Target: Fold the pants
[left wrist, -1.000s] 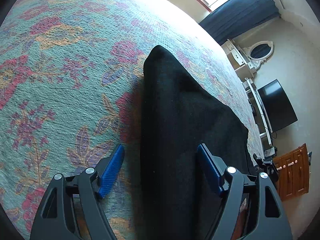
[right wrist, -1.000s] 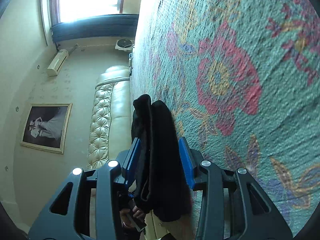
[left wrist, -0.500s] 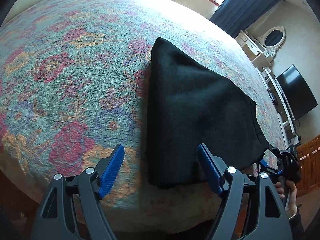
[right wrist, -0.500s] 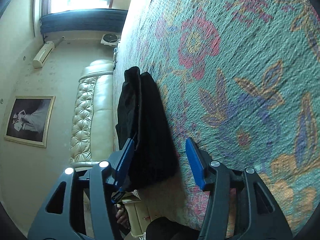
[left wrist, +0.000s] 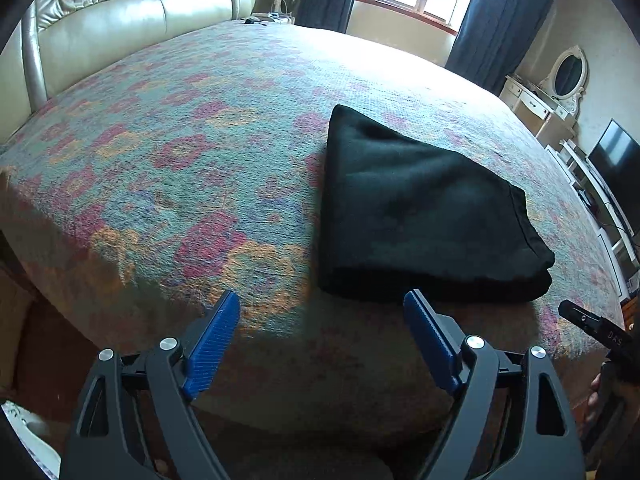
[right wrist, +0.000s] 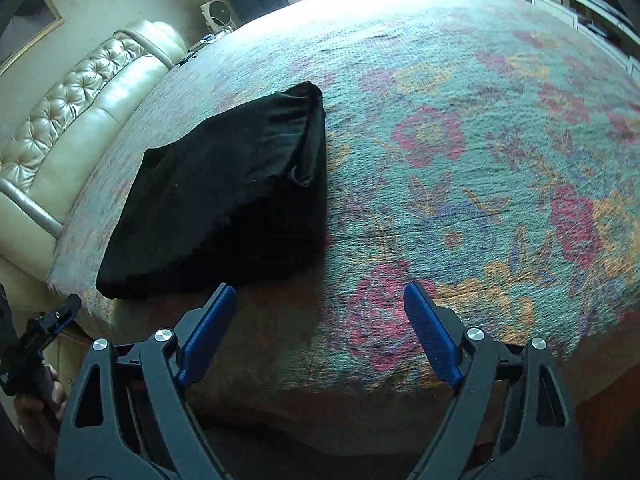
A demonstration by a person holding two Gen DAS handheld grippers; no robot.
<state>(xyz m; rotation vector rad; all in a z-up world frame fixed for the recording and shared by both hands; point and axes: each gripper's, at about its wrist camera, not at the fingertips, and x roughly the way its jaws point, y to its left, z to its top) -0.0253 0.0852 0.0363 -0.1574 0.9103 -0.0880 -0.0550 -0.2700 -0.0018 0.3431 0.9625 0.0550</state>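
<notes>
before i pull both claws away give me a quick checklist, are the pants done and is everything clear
1. Left claw open, holding nothing: ok.
2. Right claw open, holding nothing: ok.
3. Black pants folded into one compact stack: ok.
4. Pants lying fully on the floral bedspread, near the front edge: ok.
5. Layer edges aligned: not ok, one inner layer peeks out at the side in the right wrist view.
6. Underside of the stack smooth: cannot tell.

folded black pants [left wrist: 424, 216]: 1 | floral bedspread [left wrist: 192, 168]: 1 | tufted headboard [left wrist: 132, 12]: 1 | grippers: 2, left gripper [left wrist: 322, 322], right gripper [right wrist: 320, 312] | oval mirror [left wrist: 570, 74]: 1 | TV screen [left wrist: 616, 160]: 1
</notes>
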